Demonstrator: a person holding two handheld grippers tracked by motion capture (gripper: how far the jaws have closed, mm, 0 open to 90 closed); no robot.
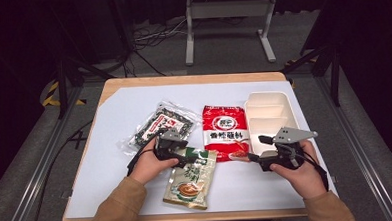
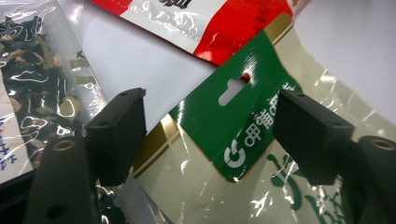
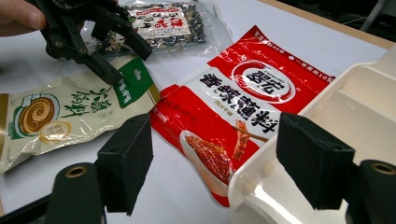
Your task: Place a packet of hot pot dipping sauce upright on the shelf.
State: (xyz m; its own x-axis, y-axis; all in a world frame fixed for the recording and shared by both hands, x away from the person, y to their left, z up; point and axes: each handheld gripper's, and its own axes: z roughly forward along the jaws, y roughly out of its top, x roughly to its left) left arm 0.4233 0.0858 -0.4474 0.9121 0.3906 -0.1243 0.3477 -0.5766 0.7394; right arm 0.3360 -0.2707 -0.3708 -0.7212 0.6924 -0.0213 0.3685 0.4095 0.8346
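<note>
Near bottom centre of the high view, the cream-and-green pouch [image 1: 190, 178] lies flat on the white counter [image 1: 112, 184], green header end pointing up-frame. Left hand-held gripper [image 1: 190, 160] sits over that header, held by the left hand [image 1: 149, 165] at lower left of centre. In the left gripper view the green header [image 2: 233, 126] with its hang hole lies between the two black jaws; both jaws stand apart from it, not pinching, so the left one is released with the pouch end in the gap. The right gripper view shows it at upper left [image 3: 123, 58], tips at the pouch's green corner.

Right hand-held gripper [image 1: 253, 149] is at lower right of the high view in the right hand [image 1: 302, 173], pointing left toward the red pouch. Its jaws are wide apart and grasp nothing: released.

Further up, mid-frame, the red pouch [image 1: 225, 131] lies flat, its lower edge just beside the green header. Right of it is the white divided tray [image 1: 279, 104], touching or just beside the red pouch; contact can't be told. Left of the red pouch, the clear bag of dark dried bits [image 1: 159, 124] lies tilted, partly under the left hand-held gripper.
</note>
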